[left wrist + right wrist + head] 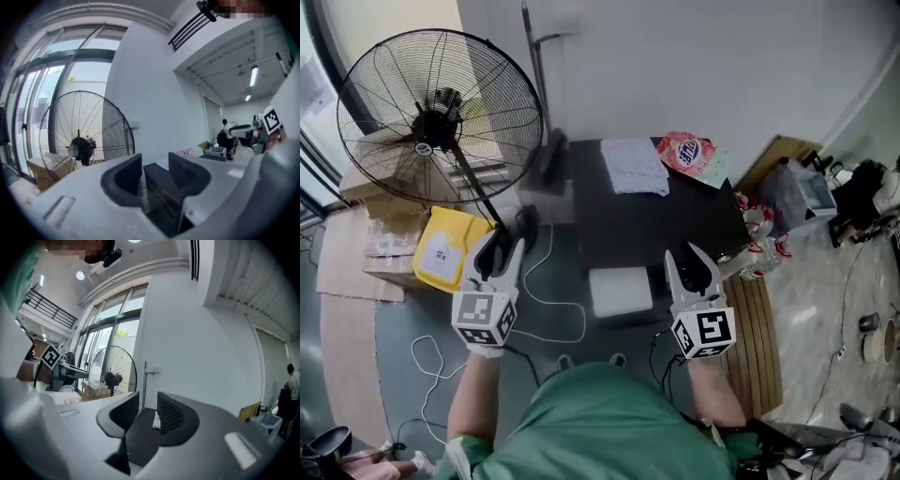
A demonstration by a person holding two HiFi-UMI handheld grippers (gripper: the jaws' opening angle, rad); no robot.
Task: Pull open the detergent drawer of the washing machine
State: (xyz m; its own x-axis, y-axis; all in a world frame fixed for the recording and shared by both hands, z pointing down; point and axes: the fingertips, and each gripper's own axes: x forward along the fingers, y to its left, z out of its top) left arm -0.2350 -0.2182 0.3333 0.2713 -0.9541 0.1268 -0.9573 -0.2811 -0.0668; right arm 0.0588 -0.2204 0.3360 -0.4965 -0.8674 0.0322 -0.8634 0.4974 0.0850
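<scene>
Fan left of washing machine; cloth, detergent bag on top.

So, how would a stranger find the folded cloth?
Find the dark washing machine against the white wall. On its top, near the far edge, lies the cloth. It is plain white and folded, unlike the pink printed bag at its right.

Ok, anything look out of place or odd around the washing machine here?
Nothing damaged or spilled. Only mild clutter: a white cable loops loose across the floor beside the washing machine, and the detergent bag lies askew at its back right corner.
</scene>
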